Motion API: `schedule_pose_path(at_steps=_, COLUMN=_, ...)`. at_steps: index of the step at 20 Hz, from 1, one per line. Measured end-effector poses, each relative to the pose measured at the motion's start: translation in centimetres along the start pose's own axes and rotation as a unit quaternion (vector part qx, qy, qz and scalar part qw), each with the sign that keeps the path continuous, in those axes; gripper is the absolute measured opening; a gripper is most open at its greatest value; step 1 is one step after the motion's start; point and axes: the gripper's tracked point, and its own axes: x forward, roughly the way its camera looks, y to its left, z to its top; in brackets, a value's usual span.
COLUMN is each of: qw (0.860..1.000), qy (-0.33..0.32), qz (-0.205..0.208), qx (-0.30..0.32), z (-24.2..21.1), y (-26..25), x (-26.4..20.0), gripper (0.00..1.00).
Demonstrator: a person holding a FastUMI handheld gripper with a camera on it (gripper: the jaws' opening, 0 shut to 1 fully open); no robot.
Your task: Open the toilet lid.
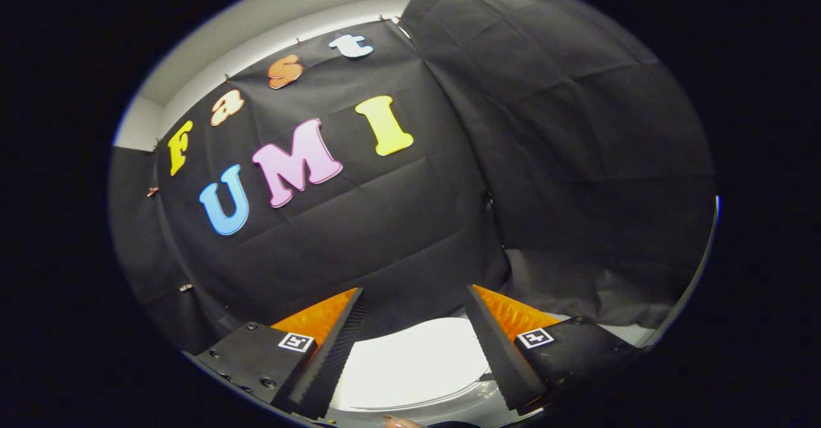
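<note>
We hold the gripper (414, 299) with its fingers spread wide and nothing between them — both pads stand clear of any surface, the left fingertip at about eight o'clock of the gap and the right one at about four. Low in that gap, at six o'clock from the fingertips, lies the toilet lid (410, 364), a pale glossy slab seen from above and still down by the look of it. A curved rim line runs along its near edge, just under the roots of the fingers. We cannot tell how far above the lid the fingers hang, nor where the front lip sits.

Beyond the fingertips, from ten o'clock round to two, rises the black cloth wall (564, 158), creased and pinned along its top edge; a pale strip of ceiling (269, 17) shows above it at eleven o'clock. At three o'clock of the right finger a bit of light floor or ledge (632, 333) shows under the hanging cloth.

We judge the lift not yet begun. The risks from here are plain — the lid looks smooth, so a shallow bite on its edge could slip off and let it drop back. Coming down flat on the top gives the wide fingers nothing to close on. Swinging the lid up hard could throw it against the cloth behind.
</note>
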Motion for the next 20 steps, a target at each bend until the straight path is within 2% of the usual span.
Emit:
schedule_pose_path(at_steps=5, qw=0.997, qy=0.015, qz=-0.035, qx=0.06, z=-3.7, y=-6.1, x=3.2, gripper=0.99)
schedule_pose_path(at_steps=9, qw=0.988, qy=0.04, qz=-0.069, qx=0.135, z=-7.8, y=-11.6, x=5.2, gripper=0.99)
schedule_pose_path(at_steps=14, qw=0.975, qy=0.06, qz=-0.091, qx=0.192, z=-12.2, y=-16.5, x=6.8, gripper=0.99)
schedule_pose_path(at_steps=20, qw=0.943, qy=0.126, qz=-0.086, qx=0.294, z=-19.3, y=-19.9, x=8.3, gripper=0.98)
